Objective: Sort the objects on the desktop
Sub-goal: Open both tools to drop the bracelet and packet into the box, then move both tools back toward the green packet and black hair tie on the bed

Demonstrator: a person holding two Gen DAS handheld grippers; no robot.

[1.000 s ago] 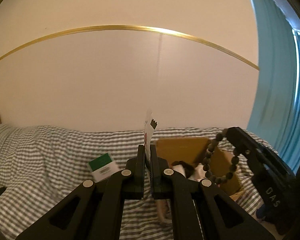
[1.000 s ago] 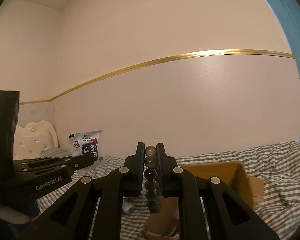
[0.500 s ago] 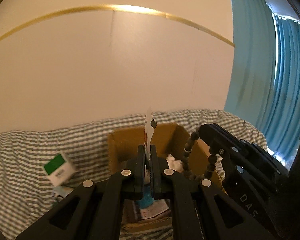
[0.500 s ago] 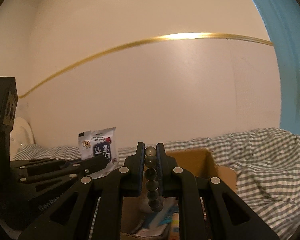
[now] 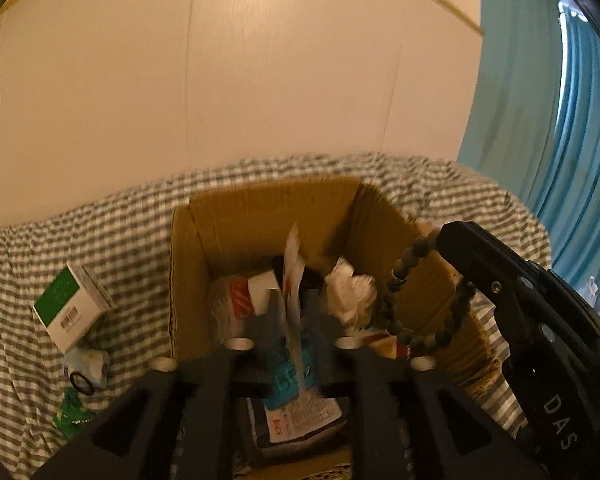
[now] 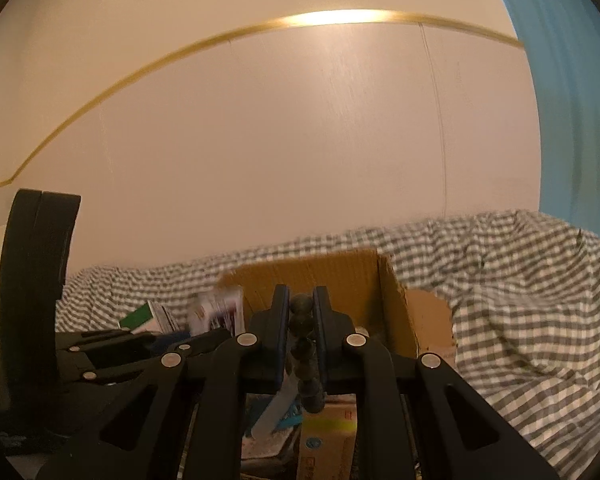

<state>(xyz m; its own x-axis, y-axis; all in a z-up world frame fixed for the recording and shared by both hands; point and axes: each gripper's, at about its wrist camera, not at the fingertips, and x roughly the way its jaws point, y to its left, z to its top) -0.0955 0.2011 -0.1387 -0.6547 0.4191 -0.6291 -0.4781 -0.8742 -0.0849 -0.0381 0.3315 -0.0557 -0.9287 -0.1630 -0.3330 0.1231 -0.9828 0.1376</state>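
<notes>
Here we see the left gripper (image 5: 290,312) poised over an open cardboard box (image 5: 268,216) of corrugated brown card, resting on a checked grey-and-white bedcover (image 5: 112,232); its jaws have just been opening and stand apart, with a thin, flat printed sachet (image 5: 292,280) edge-on between them, no pad visibly pressing it; the box holds a crumpled white wad (image 5: 350,292), a teal packet (image 5: 290,376) and printed papers; outside its left wall lies a green-and-white carton (image 5: 70,306), tilted; the right gripper (image 6: 300,320) hangs over the box's right side; its jaws have just been opening slightly, yet the pads remain against a string of dark round beads (image 6: 304,344), whose loop dangles into the box.
</notes>
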